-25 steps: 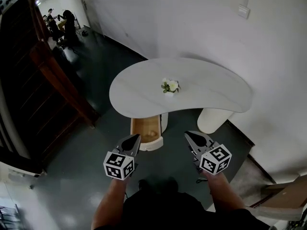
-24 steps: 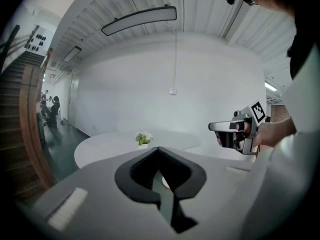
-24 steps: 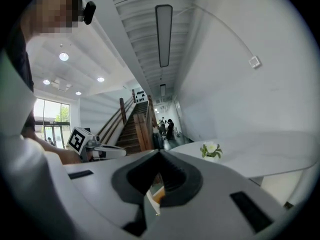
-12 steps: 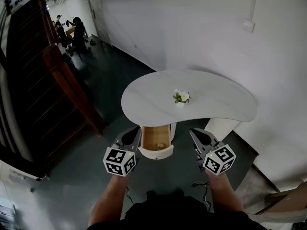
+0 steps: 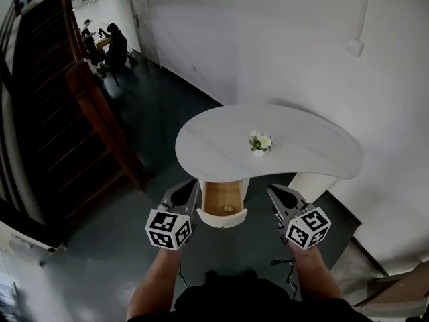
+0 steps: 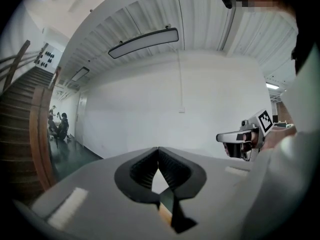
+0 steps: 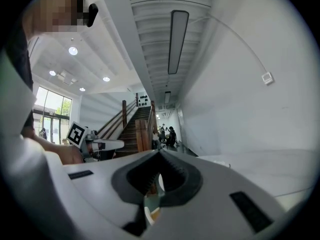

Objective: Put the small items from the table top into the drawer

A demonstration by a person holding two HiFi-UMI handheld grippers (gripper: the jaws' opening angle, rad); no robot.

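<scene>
- Surface [image 5: 214, 139]: white, kidney-shaped, standing against a white wall [image 5: 281, 39] on a dark floor [image 5: 134, 260].
- On top, only a small flower pot [image 5: 260, 142] with pale blooms. It sits upright, roughly mid-surface and a little toward the right.
- Drawer [image 5: 223, 218]: pulled out from under the surface's near edge, with a bare wood inside. A small pale thing lies near its front end, too small to identify.
- Left gripper [image 5: 192, 189]: held in the air just left of the open drawer, pointing toward the surface and touching nothing. In the left gripper view its jaws are together at the tips [image 6: 158, 151] with nothing between them. A sliver of the drawer's wood shows through the gap lower down.
- Right gripper [image 5: 273, 192]: mirrors it just right of the drawer, also clear of the furniture. In the right gripper view its jaws meet at the tips [image 7: 160, 155] and it is empty.
- Each gripper appears in the other's view, off to the side.
- A wooden staircase [image 5: 60, 133] is at left, with people [image 5: 110, 42] far back down the corridor.
</scene>
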